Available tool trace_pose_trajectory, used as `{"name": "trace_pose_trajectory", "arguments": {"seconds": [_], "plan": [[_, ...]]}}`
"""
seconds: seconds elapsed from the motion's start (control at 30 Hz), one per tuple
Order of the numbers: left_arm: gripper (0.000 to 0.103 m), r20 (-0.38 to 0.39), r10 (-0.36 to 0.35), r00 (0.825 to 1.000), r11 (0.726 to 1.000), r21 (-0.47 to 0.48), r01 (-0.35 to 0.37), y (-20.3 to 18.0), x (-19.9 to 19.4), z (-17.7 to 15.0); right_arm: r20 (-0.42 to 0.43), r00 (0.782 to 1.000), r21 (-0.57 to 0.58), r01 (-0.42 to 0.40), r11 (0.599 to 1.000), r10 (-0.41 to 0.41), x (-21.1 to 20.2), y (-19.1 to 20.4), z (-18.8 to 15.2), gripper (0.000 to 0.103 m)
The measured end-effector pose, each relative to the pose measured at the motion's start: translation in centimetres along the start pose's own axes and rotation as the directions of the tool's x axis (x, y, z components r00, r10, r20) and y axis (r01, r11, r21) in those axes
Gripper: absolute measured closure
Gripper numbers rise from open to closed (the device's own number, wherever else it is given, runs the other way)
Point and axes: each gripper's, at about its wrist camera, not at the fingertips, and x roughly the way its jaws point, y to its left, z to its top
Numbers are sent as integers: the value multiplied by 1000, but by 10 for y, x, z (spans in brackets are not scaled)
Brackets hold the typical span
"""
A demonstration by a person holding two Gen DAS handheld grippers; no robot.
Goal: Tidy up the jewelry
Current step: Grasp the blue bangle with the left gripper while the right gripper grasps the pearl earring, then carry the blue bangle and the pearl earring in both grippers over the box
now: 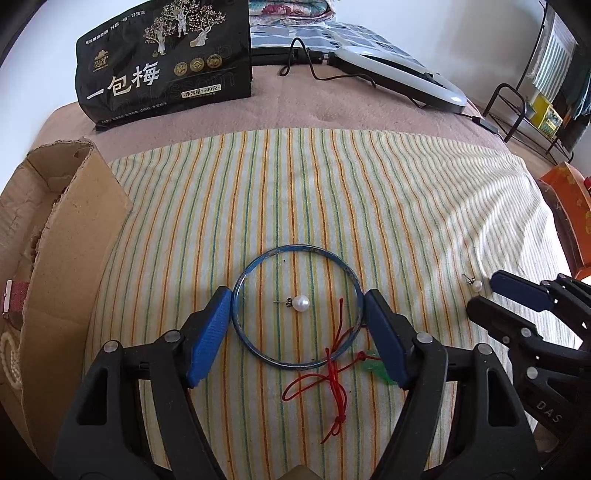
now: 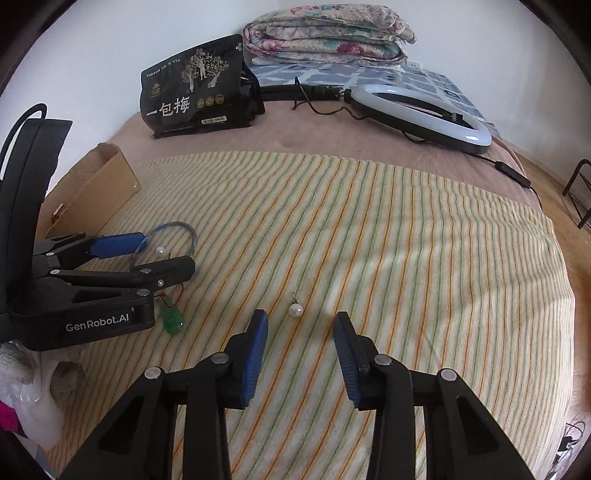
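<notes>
A blue bangle [image 1: 297, 308] lies on the striped cloth [image 1: 332, 192] with a pearl earring [image 1: 300, 303] inside it. My left gripper [image 1: 297, 301] is open, its jaws straddling the bangle's two sides. A red cord [image 1: 332, 373] with a green pendant [image 1: 373, 363] lies across the bangle's near edge. A second pearl earring [image 2: 296, 309] lies just ahead of my right gripper [image 2: 300, 321], which is open and empty. The bangle [image 2: 166, 240], first pearl [image 2: 160, 251], pendant [image 2: 173, 320] and left gripper [image 2: 162, 254] also show in the right wrist view.
An open cardboard box [image 1: 55, 221] holding a pearl string [image 1: 9, 354] sits at the left. A black snack bag [image 1: 166, 62], a ring light [image 2: 424, 114] with its cable and a folded quilt [image 2: 328, 33] lie at the back. A metal rack [image 1: 524, 110] stands far right.
</notes>
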Motion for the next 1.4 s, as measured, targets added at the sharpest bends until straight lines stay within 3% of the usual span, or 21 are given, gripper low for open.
{"name": "trace_pose_trajectory", "arguments": {"seconds": [0.07, 0.2, 0.27, 0.9, 1.4], "plan": [[29, 2, -3, 1000, 1000, 6, 3, 0, 0, 0, 0, 1000, -3, -1, 1000, 1, 2, 1, 2, 72], [29, 5, -13, 1000, 1000, 7, 13, 1, -1, 0, -3, 1000, 1, -5, 1000, 5, 5, 3, 2, 92], [29, 7, -21, 1000, 1000, 4, 21, 2, -1, 1, 0, 1000, 2, -7, 1000, 7, 4, 4, 2, 97], [29, 71, -64, 995, 998, -8, 65, 5, -35, 9, 71, 997, 7, -10, 1000, 10, -25, 6, 4, 97], [29, 153, -98, 983, 995, -17, 102, 23, -100, 14, 179, 984, -2, 2, 1000, -2, -95, 25, 12, 97]]}}
